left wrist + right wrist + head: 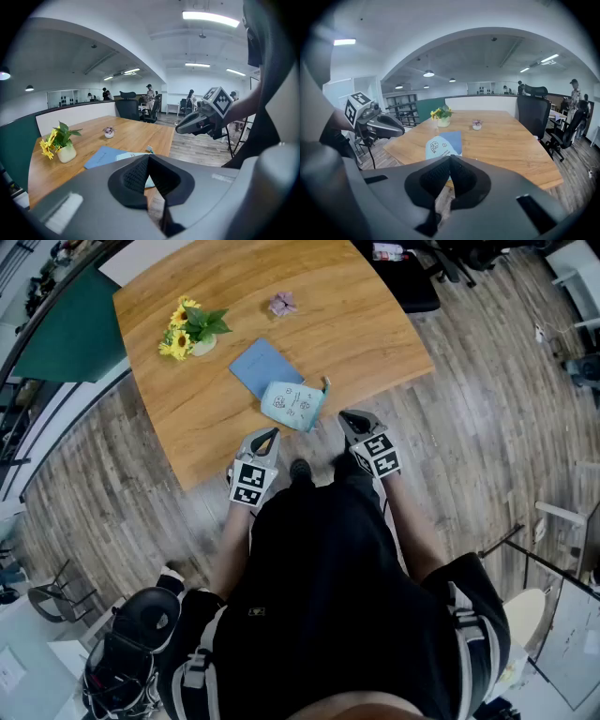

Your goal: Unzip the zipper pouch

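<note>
Hovering just beside the zipper pouch (pixel 293 405) at the bench (pixel 356 324) edge, your left gripper (pixel 271 434) and right gripper (pixel 345 416) both have jaws together, gripping nothing.

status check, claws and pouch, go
Left claw shut, empty; right claw shut, empty. Light blue printed zipper pouch untouched near wooden table edge. Nothing blocking.

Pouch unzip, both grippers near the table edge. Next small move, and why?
Probably open the left gripper and ease it forward to hold the pouch. Both it and the right gripper are shut, empty and short of the table edge; the pouch lies untouched near that edge.
</note>
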